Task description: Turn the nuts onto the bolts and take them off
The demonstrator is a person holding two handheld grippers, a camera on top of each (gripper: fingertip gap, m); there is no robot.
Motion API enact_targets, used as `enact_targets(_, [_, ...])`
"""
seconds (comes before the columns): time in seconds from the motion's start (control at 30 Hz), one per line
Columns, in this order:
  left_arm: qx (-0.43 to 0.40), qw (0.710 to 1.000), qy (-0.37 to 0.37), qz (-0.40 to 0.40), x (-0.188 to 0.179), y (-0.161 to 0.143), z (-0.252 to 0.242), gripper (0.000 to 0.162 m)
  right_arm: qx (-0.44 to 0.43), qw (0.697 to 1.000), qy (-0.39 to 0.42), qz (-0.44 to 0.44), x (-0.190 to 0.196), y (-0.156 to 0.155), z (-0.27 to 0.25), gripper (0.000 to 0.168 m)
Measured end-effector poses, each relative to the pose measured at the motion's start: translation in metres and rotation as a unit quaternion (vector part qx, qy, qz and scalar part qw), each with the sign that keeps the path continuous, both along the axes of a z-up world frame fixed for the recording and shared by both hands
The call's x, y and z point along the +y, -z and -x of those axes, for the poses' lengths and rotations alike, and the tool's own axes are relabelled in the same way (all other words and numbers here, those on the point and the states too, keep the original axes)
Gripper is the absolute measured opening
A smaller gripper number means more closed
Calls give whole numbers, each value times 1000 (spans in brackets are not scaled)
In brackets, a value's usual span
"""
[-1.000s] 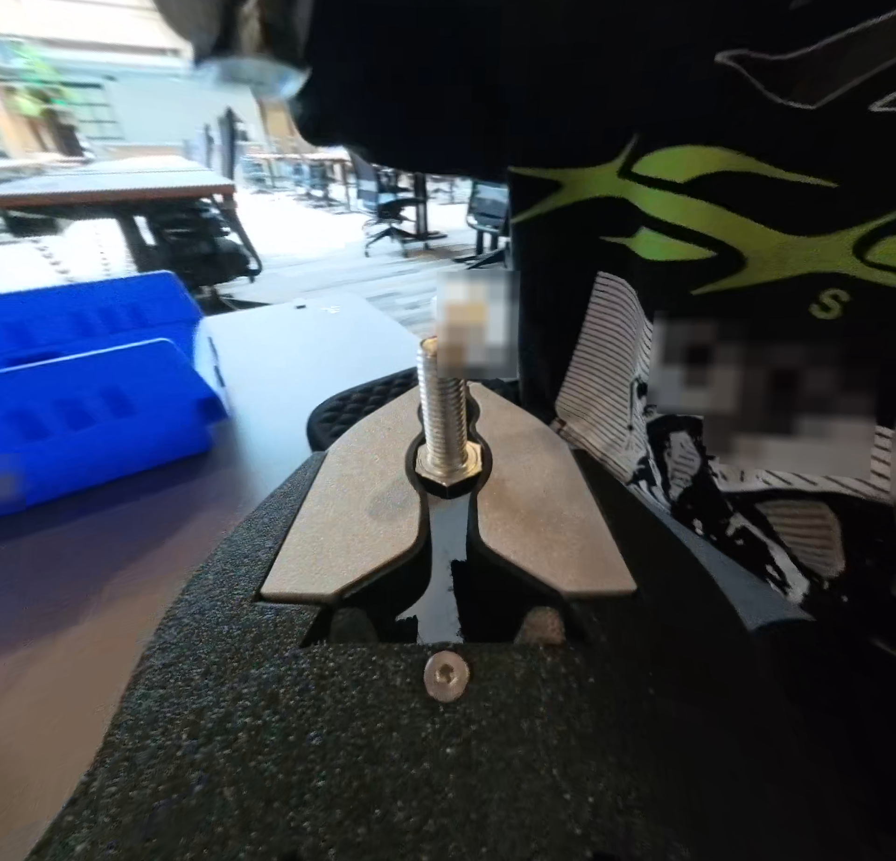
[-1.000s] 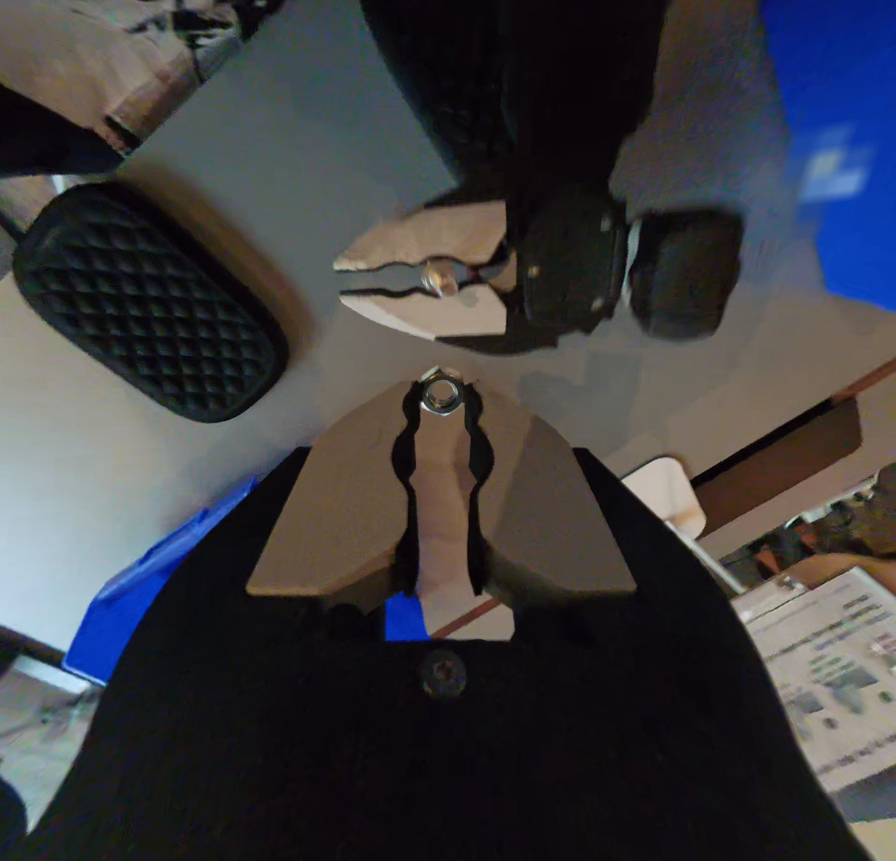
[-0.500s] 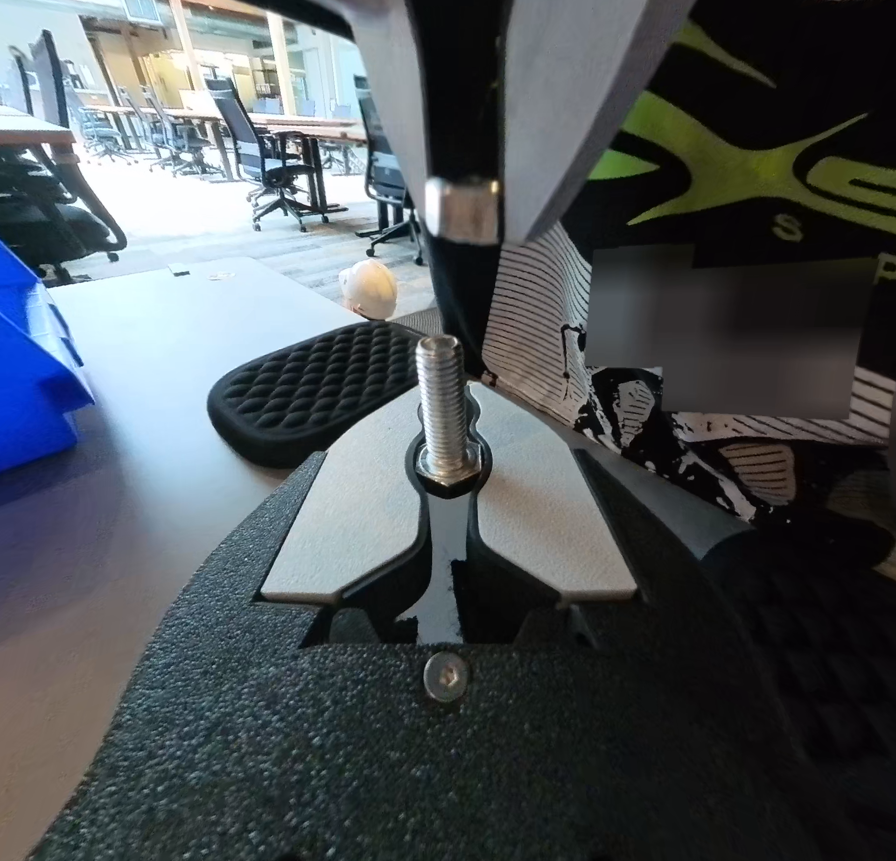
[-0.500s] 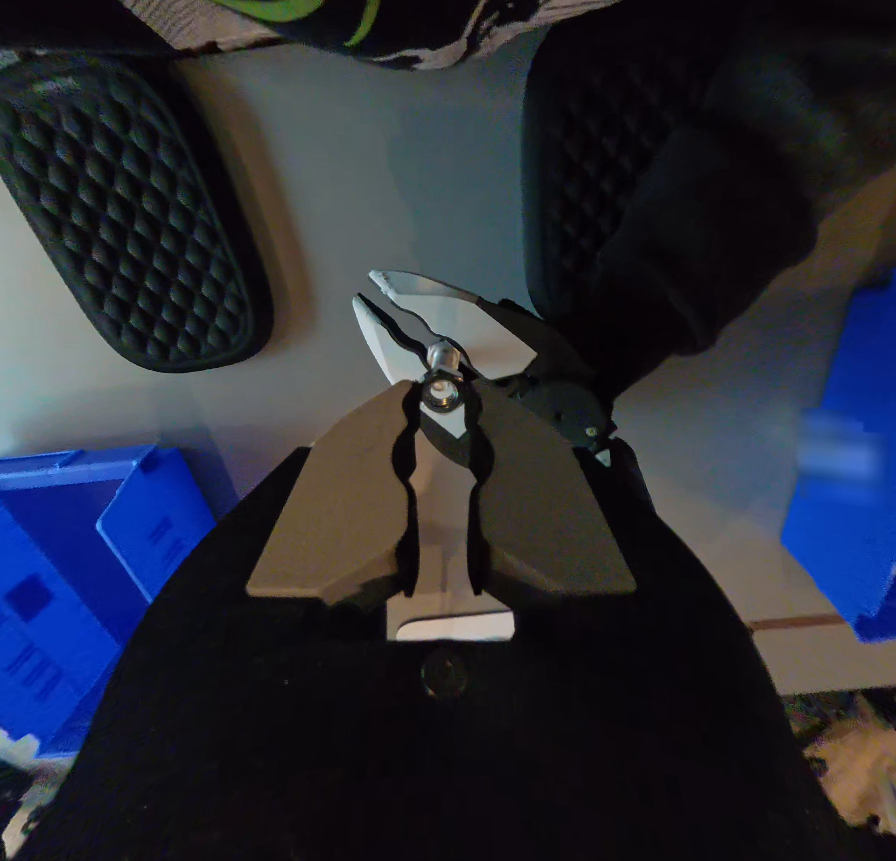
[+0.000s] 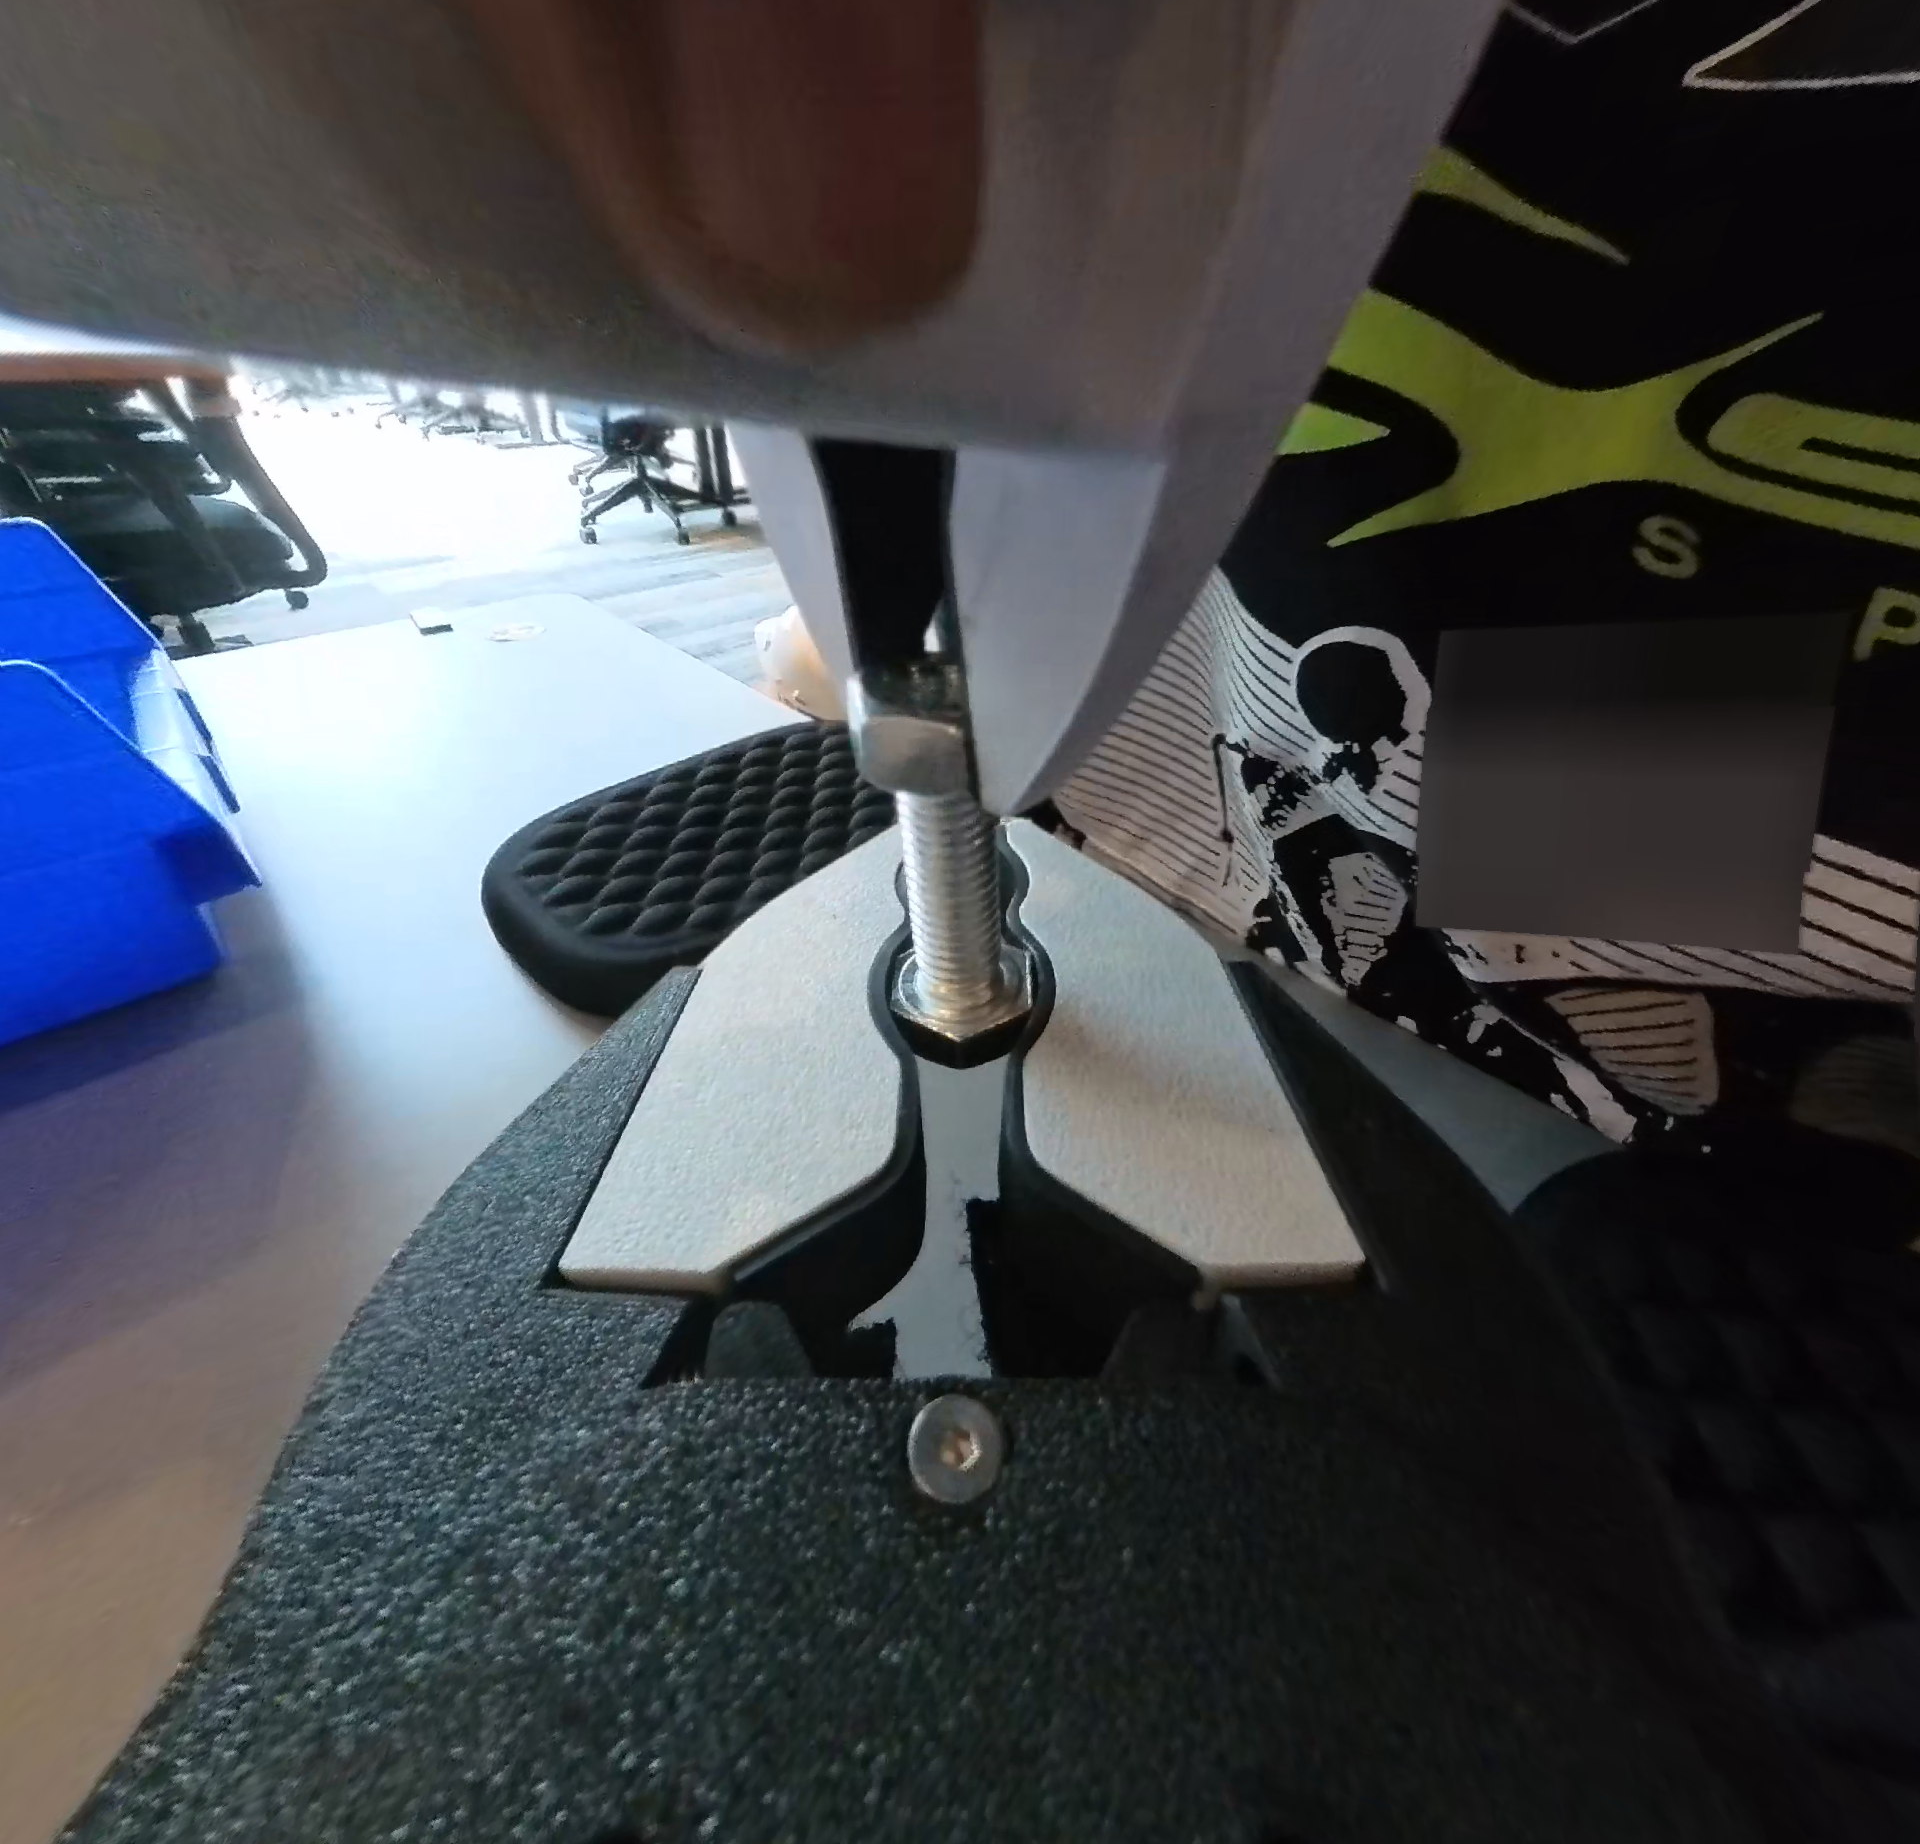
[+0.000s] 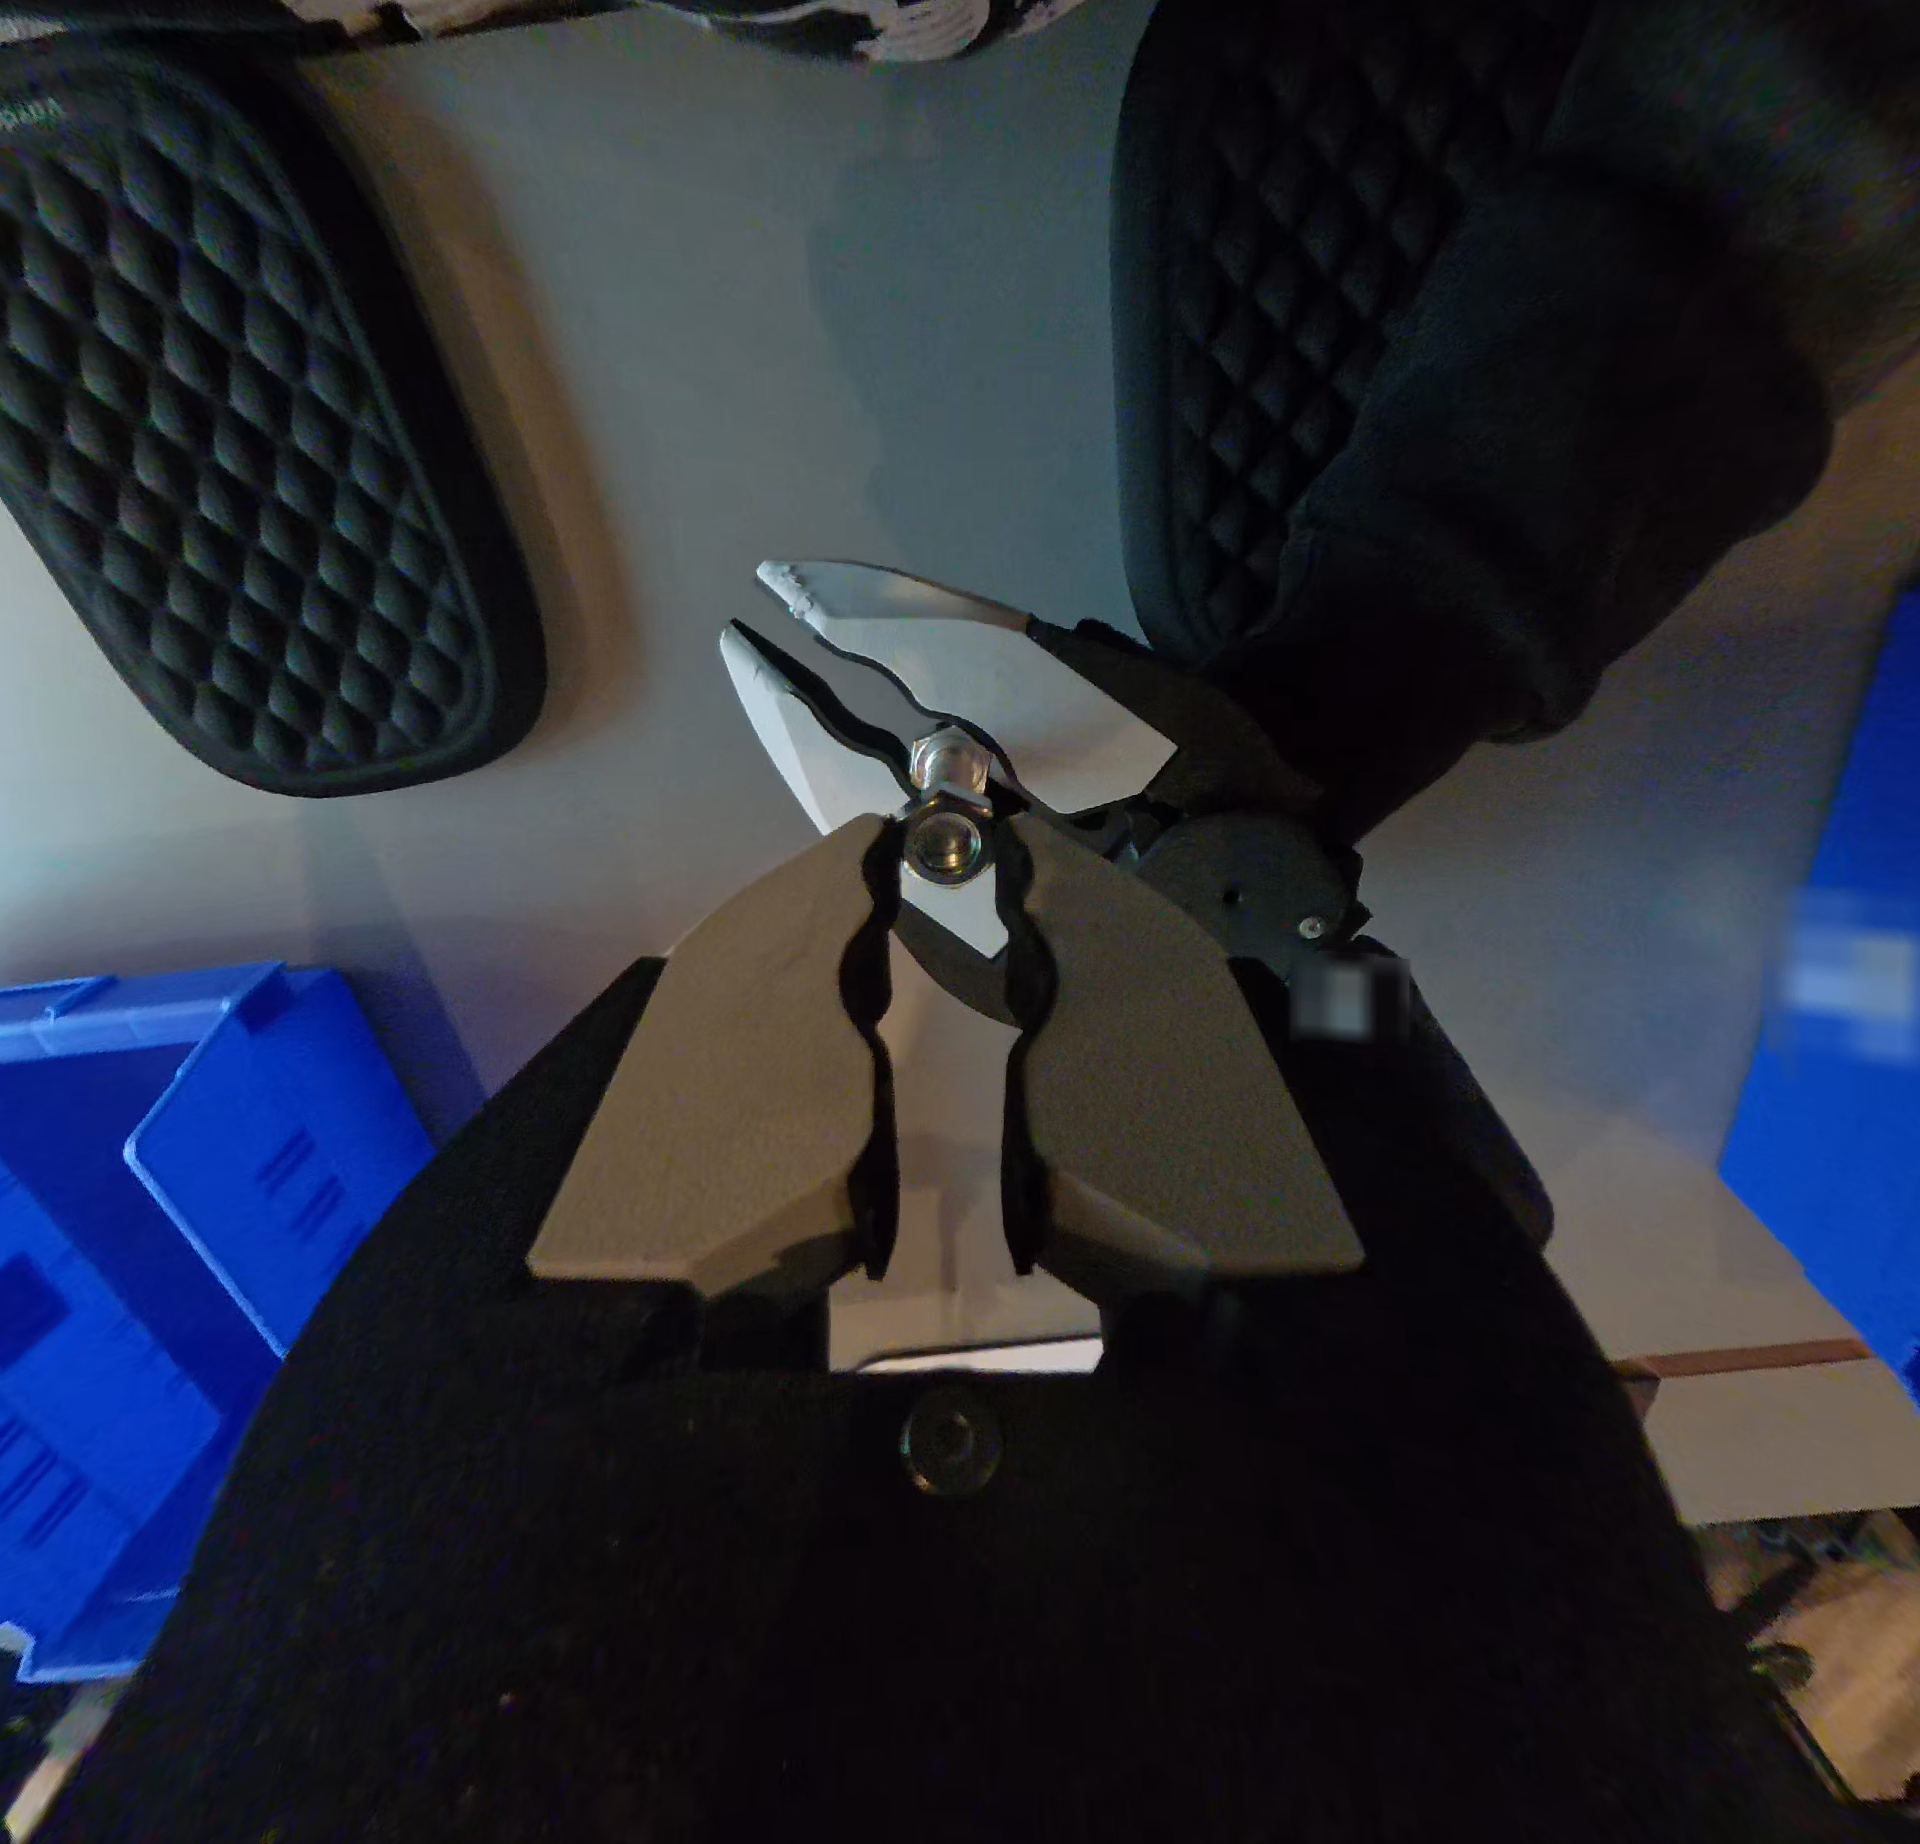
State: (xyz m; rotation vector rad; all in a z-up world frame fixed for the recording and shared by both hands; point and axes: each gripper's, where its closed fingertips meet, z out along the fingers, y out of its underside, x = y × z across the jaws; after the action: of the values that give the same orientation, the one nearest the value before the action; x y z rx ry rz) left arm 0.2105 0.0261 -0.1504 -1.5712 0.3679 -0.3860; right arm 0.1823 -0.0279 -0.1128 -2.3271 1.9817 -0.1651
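My left gripper [image 5: 958,921] is shut on the hex head of a steel bolt [image 5: 951,890] and holds it with the threaded shaft pointing up. My right gripper [image 5: 914,755] comes down from above, shut on a steel nut [image 5: 906,750] that sits on the top end of the shaft. In the right wrist view I look down through the nut [image 6: 943,847] held between my right gripper's fingertips [image 6: 943,828]. The left gripper [image 6: 753,610] and the bolt [image 6: 951,760] lie just beyond it. How far the nut is threaded on is hidden.
Two black quilted pads [image 6: 239,444] [image 6: 1299,288] lie on the grey table [image 6: 727,288]. Blue bins stand at the left [image 5: 94,807] [image 6: 156,1223] and one at the right [image 6: 1829,963]. A person's torso in a black printed shirt [image 5: 1558,444] is close behind.
My right gripper has swung over the bolt and come down with the nut, from apart to the nut resting on the bolt's tip. The left gripper still holds the bolt upright.
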Motion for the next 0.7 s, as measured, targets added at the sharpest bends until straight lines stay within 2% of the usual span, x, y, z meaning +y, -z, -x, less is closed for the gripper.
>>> enact_targets(0.2, [-3,1000,-27,-10,-1,-3,7,10,-13,999,44,6,-4,-2,4,17])
enact_targets(0.4, [7,986,-163,-18,0,-6,43,10,11,978,207,8,-9,-4,25,16])
enact_targets(0.53, [10,964,-264,-21,-4,-7,72,10,43,936,348,12,-13,-5,43,17])
enact_targets(0.7, [17,926,-377,-7,-13,-3,104,10,33,857,514,20,-18,-2,62,16])
